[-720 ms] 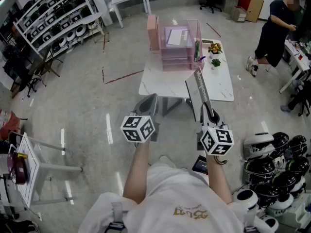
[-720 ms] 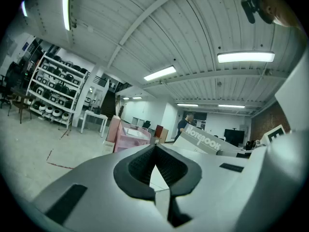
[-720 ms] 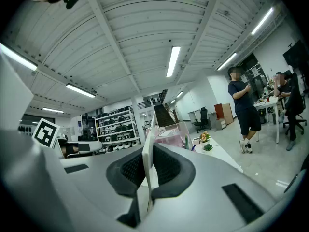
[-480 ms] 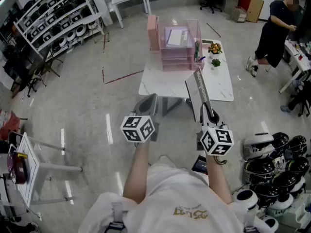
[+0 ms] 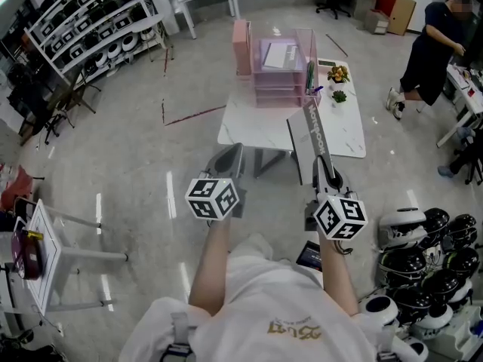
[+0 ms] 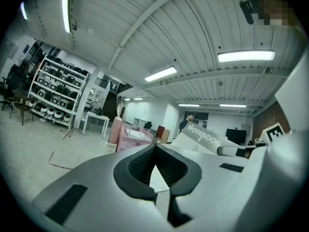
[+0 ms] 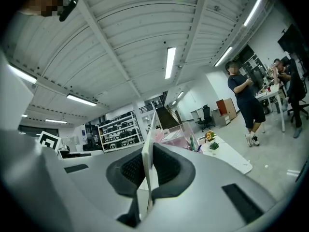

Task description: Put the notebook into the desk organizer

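Notebook point(image 5: 312, 130) in transit: pinched edge-on by right gripper point(image 5: 324, 174), left gripper point(image 5: 230, 158) closed on nothing; needs carrying forward to desk organizer point(image 5: 278, 95).

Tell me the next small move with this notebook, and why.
Probably carry the notebook forward toward the pink desk organizer at the far side of the white table. The right tongs are clamped on the notebook's edge, holding it upright, and it hangs well short of the organizer.
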The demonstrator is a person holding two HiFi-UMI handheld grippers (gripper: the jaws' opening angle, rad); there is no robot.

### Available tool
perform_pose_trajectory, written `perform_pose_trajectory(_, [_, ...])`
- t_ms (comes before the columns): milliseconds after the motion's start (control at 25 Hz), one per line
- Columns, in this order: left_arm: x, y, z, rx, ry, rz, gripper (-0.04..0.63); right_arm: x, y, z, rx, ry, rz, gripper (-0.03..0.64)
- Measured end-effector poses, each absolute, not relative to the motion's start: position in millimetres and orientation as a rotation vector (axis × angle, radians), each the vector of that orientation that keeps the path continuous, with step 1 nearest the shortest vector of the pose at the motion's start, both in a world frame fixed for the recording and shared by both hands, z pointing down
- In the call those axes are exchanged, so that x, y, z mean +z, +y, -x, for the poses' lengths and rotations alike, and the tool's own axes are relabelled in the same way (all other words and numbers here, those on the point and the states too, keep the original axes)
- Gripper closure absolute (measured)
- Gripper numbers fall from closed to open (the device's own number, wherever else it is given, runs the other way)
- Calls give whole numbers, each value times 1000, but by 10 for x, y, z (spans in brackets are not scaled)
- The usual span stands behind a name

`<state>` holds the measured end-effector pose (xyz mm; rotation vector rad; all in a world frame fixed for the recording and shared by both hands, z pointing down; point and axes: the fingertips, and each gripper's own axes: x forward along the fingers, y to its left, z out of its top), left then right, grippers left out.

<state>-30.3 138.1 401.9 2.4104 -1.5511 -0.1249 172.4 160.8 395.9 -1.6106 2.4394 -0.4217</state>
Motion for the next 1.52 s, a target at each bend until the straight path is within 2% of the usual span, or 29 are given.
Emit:
perform_pose_trajectory(400, [4088, 674, 437, -145, -1530, -2406, 581, 3922, 863, -1539, -439, 2429, 1568, 600])
perform_pose_trajectory(1120, [3969, -2048, 825, -120, -1320, -2511, 581, 3871, -1684, -838, -493, 2351, 1680, 600])
perform_pose_trajectory(1520, [4165, -2683, 911, -105, -1205, -2517, 581, 3929, -2283, -694, -524, 2278, 1751, 598])
